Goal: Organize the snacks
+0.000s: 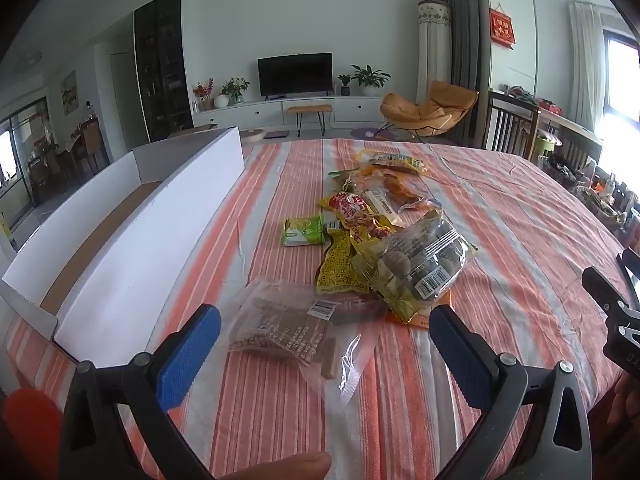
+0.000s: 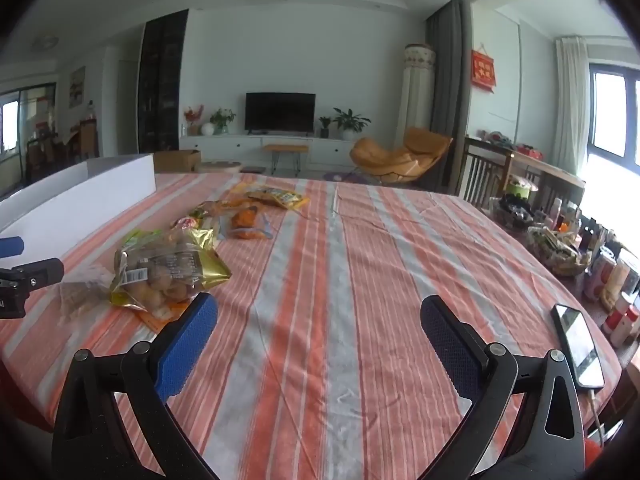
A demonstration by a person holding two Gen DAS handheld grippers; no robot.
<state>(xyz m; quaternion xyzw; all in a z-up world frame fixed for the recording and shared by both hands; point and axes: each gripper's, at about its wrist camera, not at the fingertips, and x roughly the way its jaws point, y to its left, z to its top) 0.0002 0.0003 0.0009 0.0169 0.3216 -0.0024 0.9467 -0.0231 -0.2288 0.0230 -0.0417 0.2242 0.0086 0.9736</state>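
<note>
A pile of snack packets point(image 1: 384, 236) lies mid-table on the striped cloth point(image 1: 500, 240). Nearest is a clear pack of brown bars point(image 1: 280, 324), just beyond my left gripper point(image 1: 324, 334), which is open with nothing between its blue pads. Behind it sit a clear bag of round pastries point(image 1: 424, 264), a yellow packet point(image 1: 340, 268) and a small green packet point(image 1: 303, 231). A long white cardboard box point(image 1: 120, 248) stands open on the left. In the right wrist view my right gripper point(image 2: 318, 328) hangs open over bare cloth, the pastry bag point(image 2: 160, 276) to its left.
A phone point(image 2: 578, 346) on a cable lies at the table's right edge, beside bottles and baskets point(image 2: 560, 248). The right gripper's body point(image 1: 616, 304) shows at the right edge of the left wrist view. A thumb point(image 1: 280, 466) shows at the bottom.
</note>
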